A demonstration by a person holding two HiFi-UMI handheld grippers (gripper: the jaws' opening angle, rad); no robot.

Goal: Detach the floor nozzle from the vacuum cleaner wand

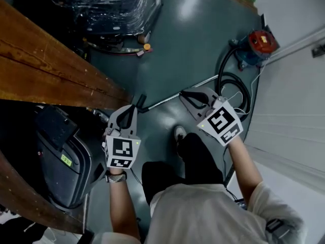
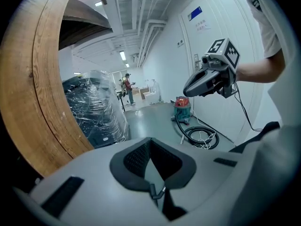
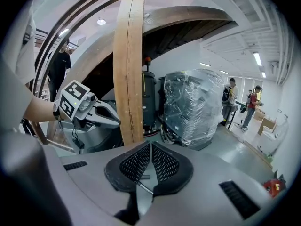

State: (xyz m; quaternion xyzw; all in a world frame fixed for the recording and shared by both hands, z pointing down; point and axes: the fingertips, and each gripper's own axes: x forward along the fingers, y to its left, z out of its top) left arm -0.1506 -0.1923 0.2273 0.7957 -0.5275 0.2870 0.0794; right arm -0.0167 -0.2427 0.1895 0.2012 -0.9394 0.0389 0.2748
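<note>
The red and blue vacuum cleaner [image 1: 259, 43] stands on the grey floor at the upper right, with its black hose [image 1: 232, 85] coiled beside it. A thin metal wand [image 1: 175, 96] runs across the floor to a dark floor nozzle [image 1: 140, 103]. My left gripper [image 1: 133, 109] hangs just left of the nozzle and above it, jaws shut and empty. My right gripper [image 1: 184, 93] hovers over the wand, also shut with nothing in it. In the left gripper view the vacuum cleaner [image 2: 182, 108], hose [image 2: 202, 136] and right gripper [image 2: 190, 89] show beyond the shut left gripper [image 2: 150, 141]. The right gripper [image 3: 150, 146] sees the left gripper [image 3: 115, 121].
A curved wooden beam [image 1: 45, 70] crosses the left side. A dark machine [image 1: 56, 156] sits below it. A pallet wrapped in plastic film [image 1: 109, 6] stands at the top. A white wall [image 1: 294, 111] bounds the right. The person's shoe [image 1: 179, 134] is near the wand. People stand far off [image 3: 251, 105].
</note>
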